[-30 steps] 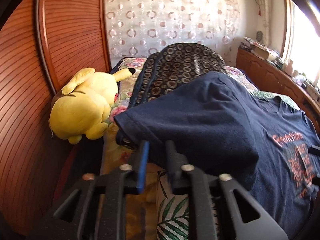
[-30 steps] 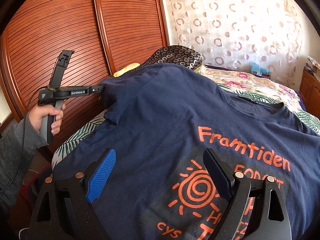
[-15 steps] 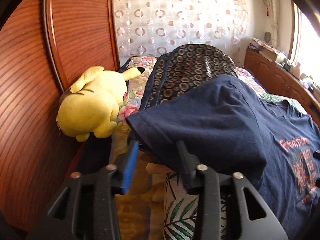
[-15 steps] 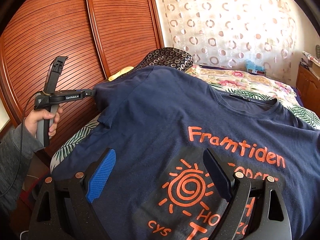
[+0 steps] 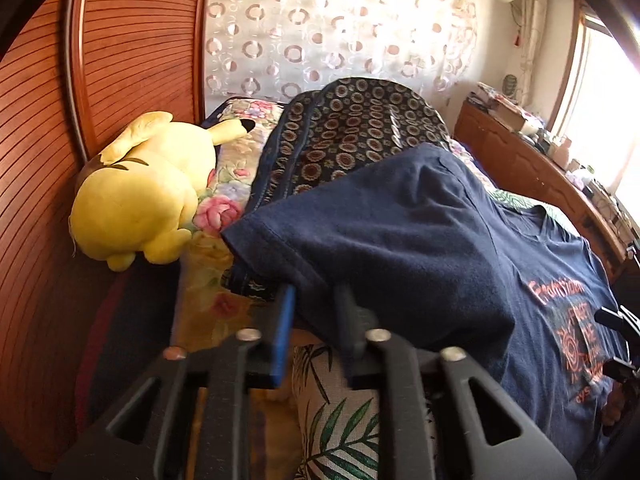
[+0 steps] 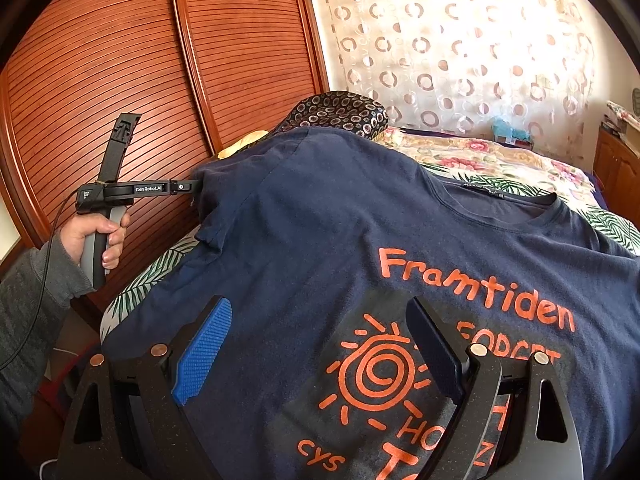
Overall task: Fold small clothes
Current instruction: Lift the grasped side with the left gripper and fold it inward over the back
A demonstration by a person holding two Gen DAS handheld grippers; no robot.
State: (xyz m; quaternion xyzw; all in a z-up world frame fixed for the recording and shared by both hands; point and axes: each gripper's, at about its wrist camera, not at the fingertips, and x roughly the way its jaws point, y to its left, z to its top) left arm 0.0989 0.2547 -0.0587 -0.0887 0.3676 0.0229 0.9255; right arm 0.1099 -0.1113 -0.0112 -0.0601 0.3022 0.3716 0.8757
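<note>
Navy cotton jersey, the T-shirt (image 6: 360,248) lies print-up across the bed, soft, light and limp, so it should sag and crease wherever it is lifted. The left gripper (image 5: 314,300) has its fingers pinched on the sleeve hem (image 5: 280,256), which drapes over their tips. The right gripper (image 6: 316,344) hovers with fingers spread wide, the orange sun print (image 6: 380,372) between them; a seam or hem looks the surest hold.
</note>
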